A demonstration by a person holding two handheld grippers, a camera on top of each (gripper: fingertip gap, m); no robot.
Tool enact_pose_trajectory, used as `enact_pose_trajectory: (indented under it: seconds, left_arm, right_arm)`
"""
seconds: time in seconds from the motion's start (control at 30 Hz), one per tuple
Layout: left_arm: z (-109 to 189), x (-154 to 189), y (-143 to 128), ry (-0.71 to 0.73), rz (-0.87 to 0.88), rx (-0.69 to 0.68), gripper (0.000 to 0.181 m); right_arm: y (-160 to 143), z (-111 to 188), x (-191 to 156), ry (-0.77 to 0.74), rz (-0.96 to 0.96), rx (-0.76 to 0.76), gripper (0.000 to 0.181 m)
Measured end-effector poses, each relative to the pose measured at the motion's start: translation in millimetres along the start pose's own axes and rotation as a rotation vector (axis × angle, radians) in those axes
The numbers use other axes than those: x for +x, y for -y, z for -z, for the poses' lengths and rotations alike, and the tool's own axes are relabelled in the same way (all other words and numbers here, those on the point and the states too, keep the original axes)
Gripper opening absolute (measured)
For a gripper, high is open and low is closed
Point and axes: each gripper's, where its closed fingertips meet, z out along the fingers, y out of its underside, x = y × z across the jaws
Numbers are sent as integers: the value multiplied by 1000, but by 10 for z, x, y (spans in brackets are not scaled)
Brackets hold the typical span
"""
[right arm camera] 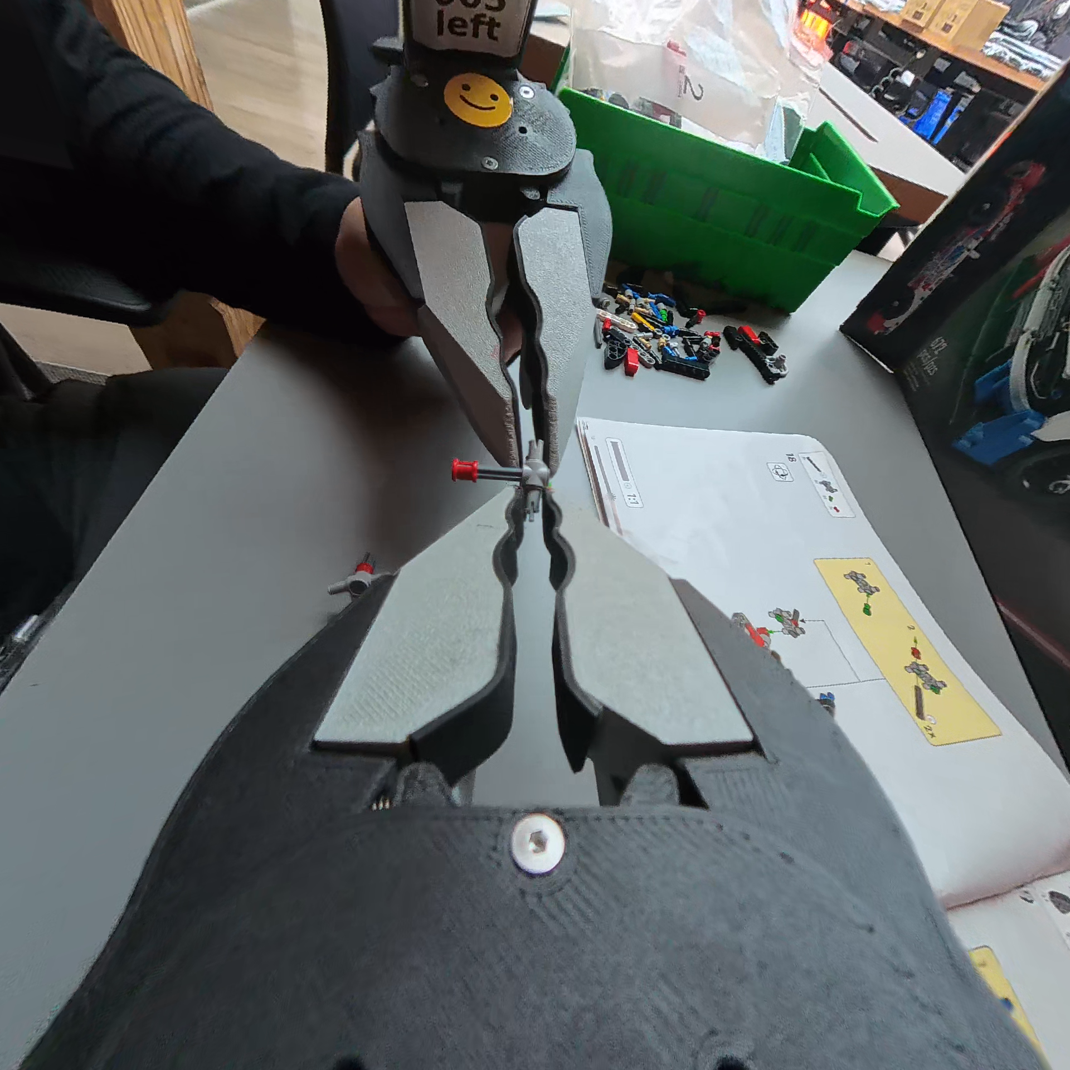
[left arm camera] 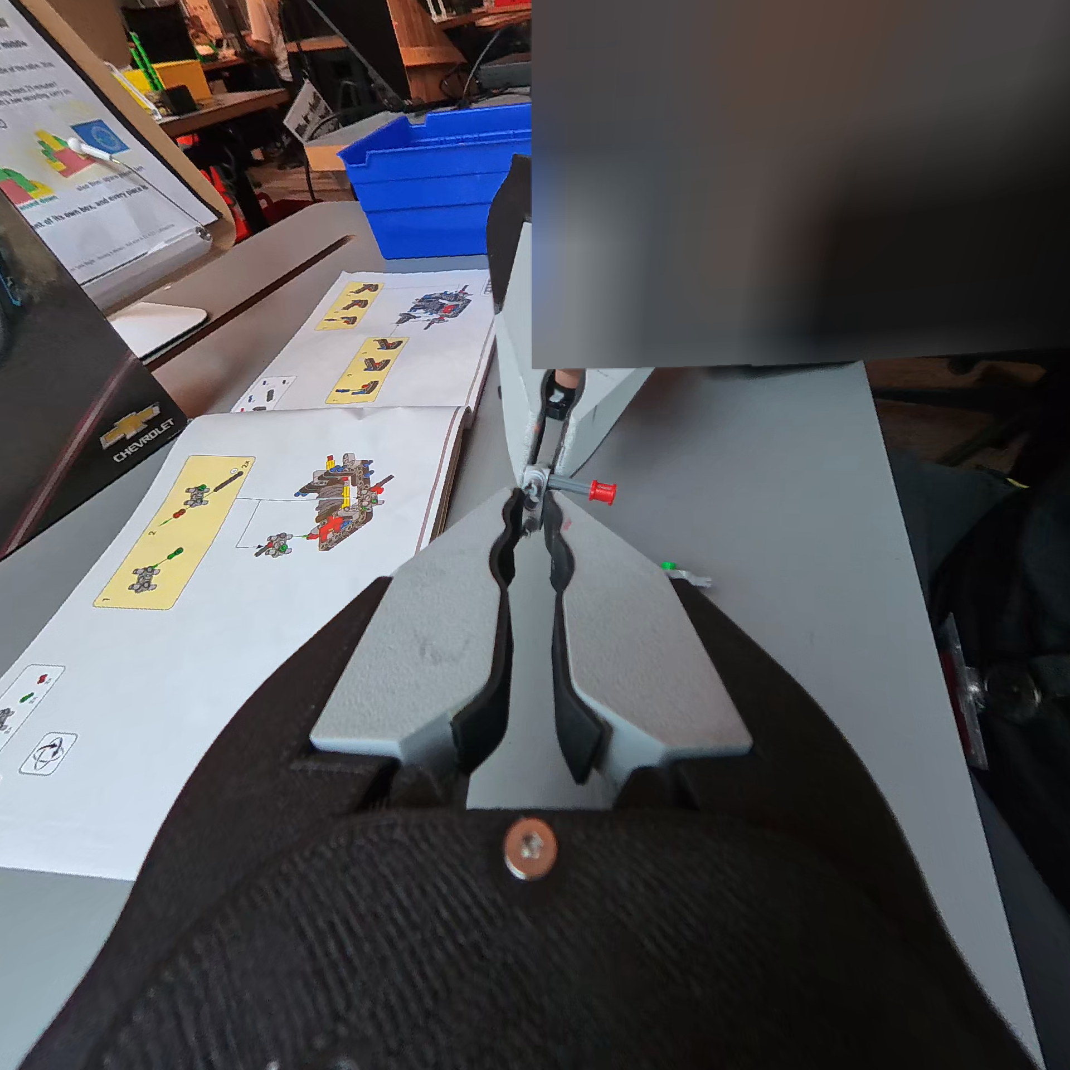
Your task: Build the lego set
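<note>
Both claws are pinching the same tiny grey connector (right arm camera: 536, 472) mid-frame: right gripper (right arm camera: 532, 509) from below, left gripper (right arm camera: 535, 449) from above. Its red-tipped axle (right arm camera: 480, 471) is sticking out left. Loose lego pieces (right arm camera: 671, 336) are sitting upper right by the green bin (right arm camera: 752, 231), with the instruction booklet (right arm camera: 752, 521) lying right.

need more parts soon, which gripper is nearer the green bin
Left. The left gripper comes in from the green bin side, its body just in front of it; the right gripper faces it from the opposite side, farther off.
</note>
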Motion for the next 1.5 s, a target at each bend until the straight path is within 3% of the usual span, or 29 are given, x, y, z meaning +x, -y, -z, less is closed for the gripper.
enact_pose_trajectory:
  seconds: [0.37,0.8,1.0,1.2,1.37,1.5]
  left_arm:
    - [-61,46,-152,-7,-52,-85,10]
    - [-99,234,-178,-51,-182,-106,7]
    - [-107,256,-194,-34,-235,-112,5]
    - [-3,66,-82,62,-195,-69,4]
    - [91,-142,-6,133,-83,-15,4]
    - [118,-184,39,158,-71,12,4]
  right_arm:
    - [-156,-26,-33,-130,401,-172,3]
    - [-206,-21,-195,-5,383,-178,2]
    - [-242,-41,-228,72,209,-202,3]
    - [-164,0,-17,43,-73,-132,0]
    - [39,38,-130,298,-464,-2,16]
    - [-28,-47,-90,276,-557,-10,12]
